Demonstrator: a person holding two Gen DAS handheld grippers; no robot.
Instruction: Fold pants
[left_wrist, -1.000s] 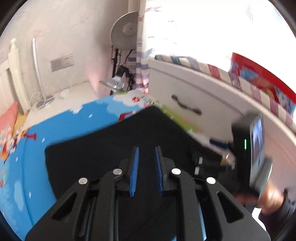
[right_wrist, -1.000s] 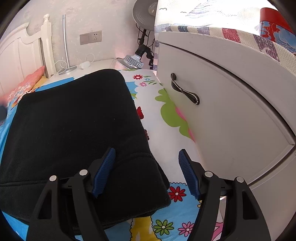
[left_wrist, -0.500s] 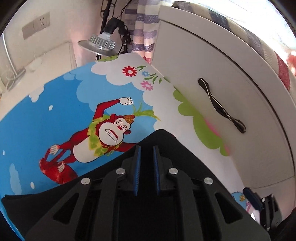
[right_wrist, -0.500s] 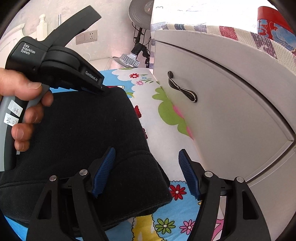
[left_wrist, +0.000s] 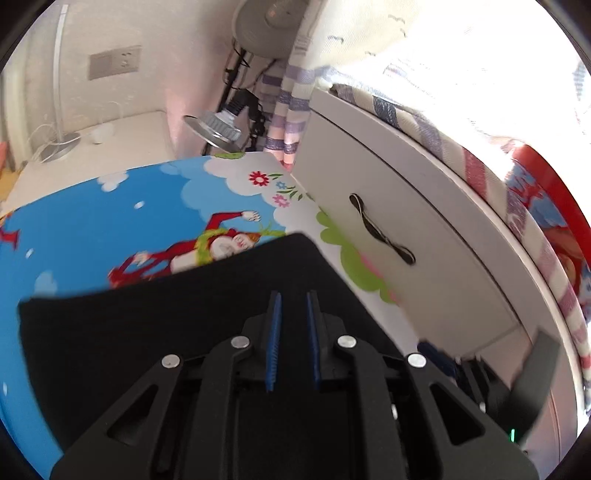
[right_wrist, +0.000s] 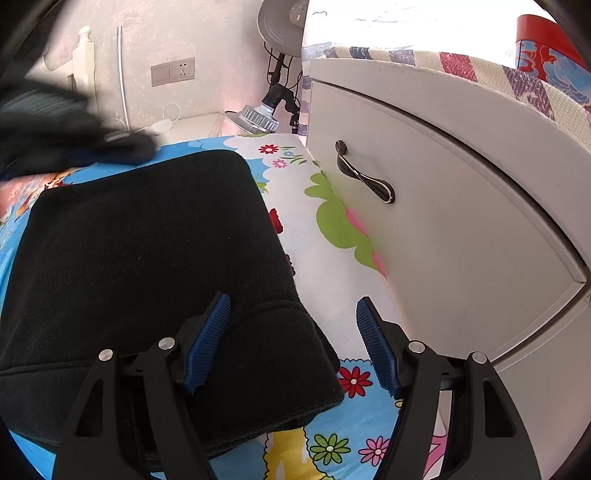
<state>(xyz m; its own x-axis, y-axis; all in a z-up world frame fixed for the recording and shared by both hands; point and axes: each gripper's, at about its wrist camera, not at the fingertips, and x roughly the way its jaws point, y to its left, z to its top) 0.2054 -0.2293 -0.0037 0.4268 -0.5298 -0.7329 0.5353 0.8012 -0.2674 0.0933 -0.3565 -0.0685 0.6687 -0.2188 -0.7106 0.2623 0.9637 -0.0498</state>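
The black pants (right_wrist: 147, 240) lie folded into a thick rectangle on the cartoon bedsheet (right_wrist: 332, 266). My right gripper (right_wrist: 293, 301) hangs open over their near right corner, one blue pad above the cloth and the other above the sheet. In the left wrist view the pants (left_wrist: 184, 332) spread flat under my left gripper (left_wrist: 293, 306), whose blue pads stand almost together with only a thin gap and no cloth seen between them. From the right wrist view, that left gripper (right_wrist: 110, 147) is a dark blur above the pants' far left edge.
A white cabinet with a dark drawer handle (right_wrist: 364, 177) runs close along the right of the bed. A clamp lamp (right_wrist: 255, 118) and a fan stand at the far corner. A red box (right_wrist: 546, 48) sits on the striped cloth covering the cabinet.
My left gripper dipped to the pants' far right corner, then drew back and off to the left; more of the pants now shows under it. My right gripper stayed put.
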